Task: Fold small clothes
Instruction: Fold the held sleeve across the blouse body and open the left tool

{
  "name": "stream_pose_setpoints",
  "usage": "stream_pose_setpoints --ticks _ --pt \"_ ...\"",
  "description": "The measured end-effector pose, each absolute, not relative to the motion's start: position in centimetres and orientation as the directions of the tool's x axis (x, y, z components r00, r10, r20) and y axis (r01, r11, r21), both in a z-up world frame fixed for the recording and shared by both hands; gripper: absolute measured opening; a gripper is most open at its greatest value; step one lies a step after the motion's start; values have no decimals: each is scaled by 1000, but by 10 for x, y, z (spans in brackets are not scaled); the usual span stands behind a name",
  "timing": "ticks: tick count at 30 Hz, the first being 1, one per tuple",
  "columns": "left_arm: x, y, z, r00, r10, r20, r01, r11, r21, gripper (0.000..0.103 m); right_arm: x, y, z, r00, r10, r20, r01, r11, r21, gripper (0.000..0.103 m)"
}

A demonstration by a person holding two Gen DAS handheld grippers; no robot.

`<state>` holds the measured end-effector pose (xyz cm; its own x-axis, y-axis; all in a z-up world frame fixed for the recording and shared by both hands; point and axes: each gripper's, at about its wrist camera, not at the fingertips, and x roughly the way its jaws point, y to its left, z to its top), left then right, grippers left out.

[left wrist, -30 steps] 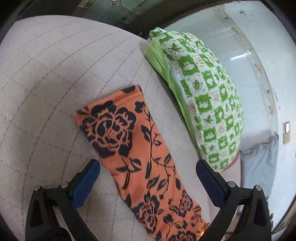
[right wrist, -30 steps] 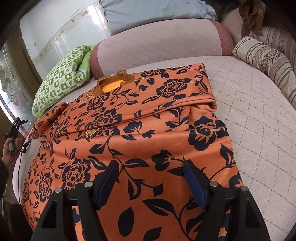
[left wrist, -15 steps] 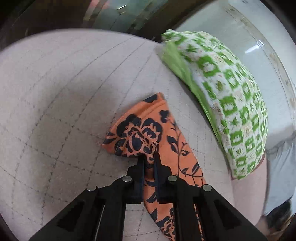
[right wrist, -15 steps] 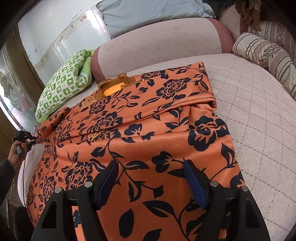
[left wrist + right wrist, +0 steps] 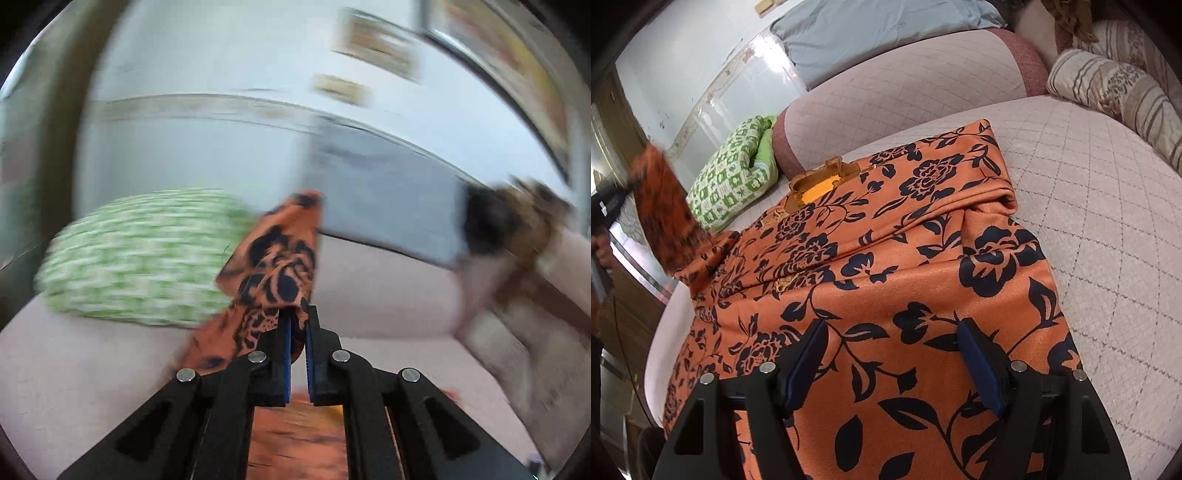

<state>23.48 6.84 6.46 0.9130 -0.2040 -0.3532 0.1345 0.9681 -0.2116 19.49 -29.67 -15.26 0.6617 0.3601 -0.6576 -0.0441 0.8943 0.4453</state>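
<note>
Orange floral garment [image 5: 886, 258]: spread on quilted bed [image 5: 1108, 206], one sleeve [image 5: 275, 258] lifted clear.
Left gripper [image 5: 298, 321]: jaws clamped on sleeve end.
Right gripper [image 5: 894, 354]: jaws wide, over garment, pinching nothing.
Green checked pillow [image 5: 735, 170]: beside garment.

Our left gripper [image 5: 298, 328] pinches a fold of orange, black-flowered fabric [image 5: 275, 266] between its closed blue pads. Our right gripper [image 5: 892, 354] hovers with jaws spread wide, nothing between them.
</note>
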Motion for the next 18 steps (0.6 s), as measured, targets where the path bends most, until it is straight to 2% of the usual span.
stream_pose_setpoints --ticks 1,2,3,4,7,9,12,15,18 --pt "232 40 58 897 -247 -366 178 961 -211 9 195 -298 -153 661 366 -655 -41 889 456 75" --pt "234 10 45 861 -305 -407 234 948 -216 16 195 -300 -153 660 371 -653 -38 885 465 75" --pt "238 -14 29 812 -350 -467 281 936 -212 44 195 -301 -153 660 377 -650 -35 880 475 75" --pt "242 -33 10 766 -368 -527 299 930 -215 66 194 -302 -153 660 381 -648 -33 876 482 75" --pt "239 -52 -44 651 -386 -653 306 921 -240 68 191 -308 -151 664 394 -635 -20 859 511 75" --pt "228 -35 -59 653 -351 -672 261 936 -235 68 189 -314 -148 675 393 -624 -3 848 530 76" --pt "224 17 -68 678 -245 -693 147 969 -198 69 184 -320 -139 692 408 -595 -8 829 560 76" --pt "231 81 -89 646 -70 -760 -17 994 -106 69 185 -323 -125 698 438 -567 -15 801 599 76" --pt "229 126 -112 599 -32 -800 -98 989 -113 69 200 -321 -111 679 505 -532 -38 749 662 76"
